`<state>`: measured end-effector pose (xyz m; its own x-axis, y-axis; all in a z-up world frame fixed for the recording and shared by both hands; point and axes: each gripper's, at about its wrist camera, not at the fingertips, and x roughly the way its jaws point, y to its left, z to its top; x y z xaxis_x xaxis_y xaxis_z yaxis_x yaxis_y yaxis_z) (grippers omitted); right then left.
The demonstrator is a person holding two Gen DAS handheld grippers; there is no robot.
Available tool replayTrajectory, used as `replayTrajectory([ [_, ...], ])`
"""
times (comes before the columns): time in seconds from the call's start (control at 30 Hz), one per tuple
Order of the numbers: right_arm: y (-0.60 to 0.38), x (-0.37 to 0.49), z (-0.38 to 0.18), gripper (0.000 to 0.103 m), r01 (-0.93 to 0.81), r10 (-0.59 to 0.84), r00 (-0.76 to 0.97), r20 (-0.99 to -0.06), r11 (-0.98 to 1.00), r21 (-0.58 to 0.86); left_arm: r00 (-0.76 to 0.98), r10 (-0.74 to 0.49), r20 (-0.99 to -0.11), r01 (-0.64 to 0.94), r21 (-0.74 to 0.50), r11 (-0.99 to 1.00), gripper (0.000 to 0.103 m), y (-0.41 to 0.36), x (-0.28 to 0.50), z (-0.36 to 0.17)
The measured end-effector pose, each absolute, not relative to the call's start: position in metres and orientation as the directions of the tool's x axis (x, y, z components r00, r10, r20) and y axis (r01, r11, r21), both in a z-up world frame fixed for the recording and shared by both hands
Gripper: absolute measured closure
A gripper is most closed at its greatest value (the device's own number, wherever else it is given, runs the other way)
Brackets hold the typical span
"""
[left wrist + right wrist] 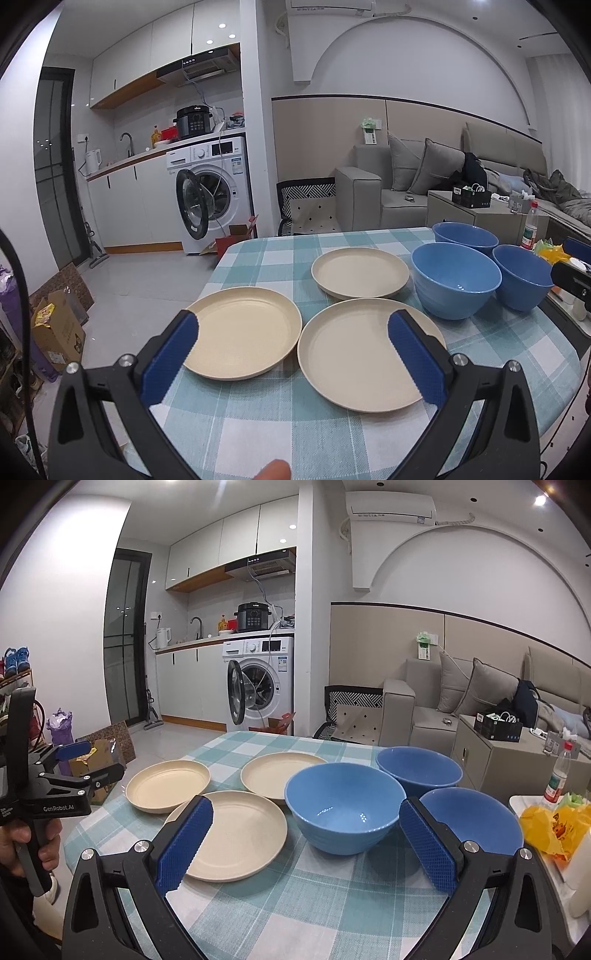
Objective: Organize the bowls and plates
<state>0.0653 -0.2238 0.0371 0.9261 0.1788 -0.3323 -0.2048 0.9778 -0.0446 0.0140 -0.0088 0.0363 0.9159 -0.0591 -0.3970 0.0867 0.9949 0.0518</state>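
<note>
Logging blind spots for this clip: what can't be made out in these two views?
- Near plate: left wrist view, its right rim is covered by the left gripper finger.
- Nearest blue bowl: right wrist view, its left side sits behind the right gripper finger.
- Yellow bag: right wrist view, cut off by the frame edge; contents unreadable.
- Washing machine labels: both views, too small to read.

Three cream plates [242,332] and three blue bowls [456,278] are seen on a teal-and-white checked tablecloth [295,424].
</note>
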Motion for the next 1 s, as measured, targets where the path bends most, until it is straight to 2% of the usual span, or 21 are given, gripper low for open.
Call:
replayTrajectory([
  [0.47, -0.221, 0.096, 0.048, 0.000, -0.233, 0.207, 0.896, -0.393, 0.972, -0.020, 0.914, -0.083, -0.397, 0.111, 0.048, 0.993, 0.000, -0.011, 0.037, 0.050],
  [1.0, -0.224, 0.158, 0.086, 0.000, -0.202, 0.170, 0.882, -0.439, 0.979, -0.026, 0.919, -0.075, -0.387, 0.114, 0.077, 0.991, 0.000, -0.013, 0.080, 0.069],
])
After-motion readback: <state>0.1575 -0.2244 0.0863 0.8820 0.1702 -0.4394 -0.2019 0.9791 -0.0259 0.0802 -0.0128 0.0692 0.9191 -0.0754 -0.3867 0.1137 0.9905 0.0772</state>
